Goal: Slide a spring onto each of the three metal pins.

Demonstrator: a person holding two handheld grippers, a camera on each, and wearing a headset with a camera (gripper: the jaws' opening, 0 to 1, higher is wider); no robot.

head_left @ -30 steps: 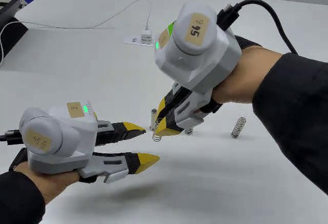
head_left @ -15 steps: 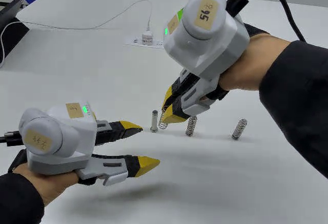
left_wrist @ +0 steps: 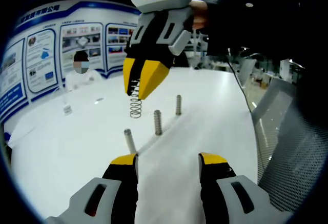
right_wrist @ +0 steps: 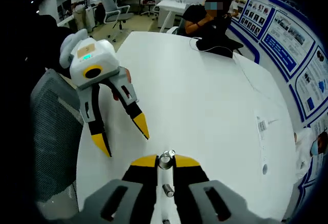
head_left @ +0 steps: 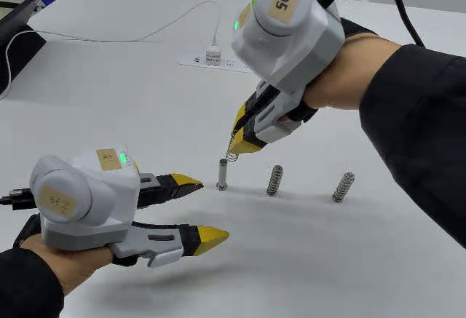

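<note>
My right gripper (head_left: 237, 143) hangs above the white table (head_left: 109, 100), shut on a small spring (head_left: 231, 156) that dangles from its yellow tips. Just below it stands a bare metal pin (head_left: 222, 175). To its right, two more pins each carry a spring (head_left: 274, 180) (head_left: 343, 186). In the right gripper view the held spring (right_wrist: 166, 158) sits between the jaws, with the bare pin (right_wrist: 167, 189) beneath. My left gripper (head_left: 204, 209) is open and empty, low at the left. The left gripper view shows the right gripper (left_wrist: 146, 75), its spring (left_wrist: 135, 101) and the bare pin (left_wrist: 129, 139).
A white power strip (head_left: 211, 57) with a thin cable lies at the table's far side. A dark object (head_left: 11, 41) sits at the left edge. A person (right_wrist: 210, 24) sits at the far end of the table. A mesh chair (right_wrist: 51, 131) stands beside it.
The right gripper has risen from the tabletop with the spring in its tips and now holds it over the bare pin. The left gripper has stayed put.
</note>
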